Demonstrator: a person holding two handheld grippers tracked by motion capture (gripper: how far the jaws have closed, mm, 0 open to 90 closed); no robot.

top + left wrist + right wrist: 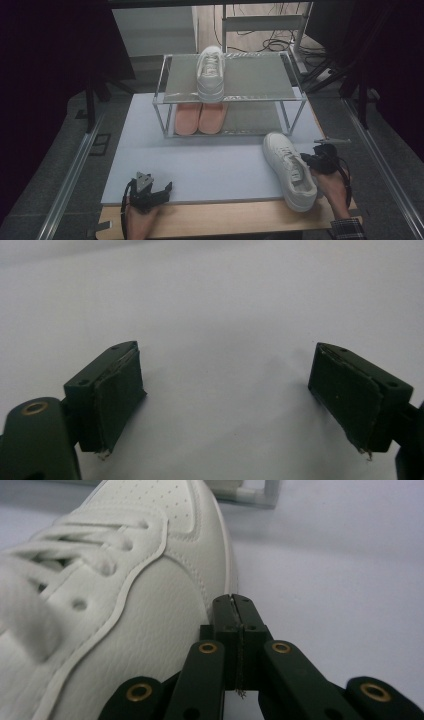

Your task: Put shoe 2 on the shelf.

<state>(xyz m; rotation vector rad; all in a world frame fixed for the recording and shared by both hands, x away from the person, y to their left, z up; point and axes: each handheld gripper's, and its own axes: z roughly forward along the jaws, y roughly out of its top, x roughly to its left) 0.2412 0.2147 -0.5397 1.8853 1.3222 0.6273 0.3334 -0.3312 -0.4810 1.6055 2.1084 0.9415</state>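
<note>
Shoe (290,169) lies on our worktop (210,165), touching our right gripper (234,599), which is pressed together. Our left gripper (227,400) is spread wide. We think it's light and bendy; grab the heel rim.

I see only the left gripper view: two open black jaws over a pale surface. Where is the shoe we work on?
Observer: The white shoe lies on the mat at the right, in front of the rack, toe toward the rack.
Operator: Is the right gripper holding it?
Observer: No. The right gripper has its jaws pressed together, right beside the shoe's side.
Operator: Is there another shoe?
Observer: Yes, a second white shoe stands on the rack's top shelf, and pink slippers lie below it.
</note>
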